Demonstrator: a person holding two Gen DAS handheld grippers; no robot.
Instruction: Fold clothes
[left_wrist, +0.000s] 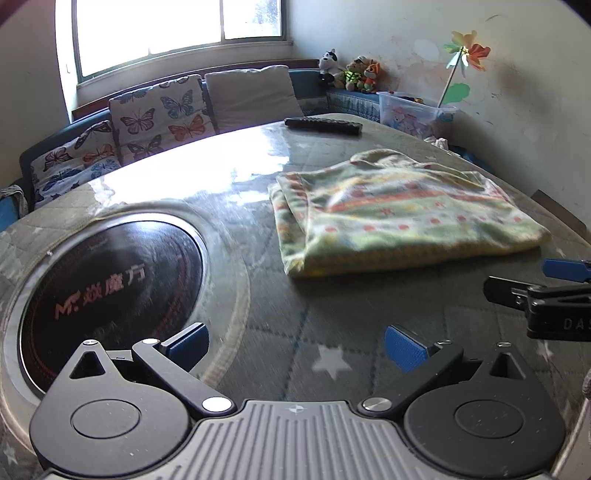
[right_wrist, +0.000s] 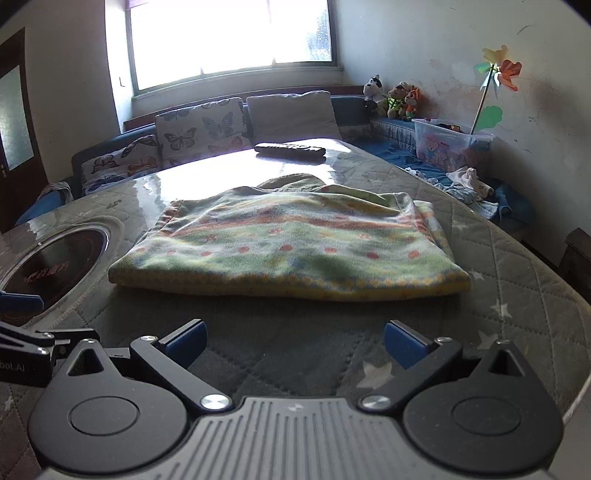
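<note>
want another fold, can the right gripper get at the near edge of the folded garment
Probably yes: the right gripper is open, facing the folded garment, with only bare table cover between them.

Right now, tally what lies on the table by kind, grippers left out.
Folded garment: 1
Remote control: 1
Built-in cooktop: 1
Total: 3
Both the left gripper and the right gripper are open and empty.
</note>
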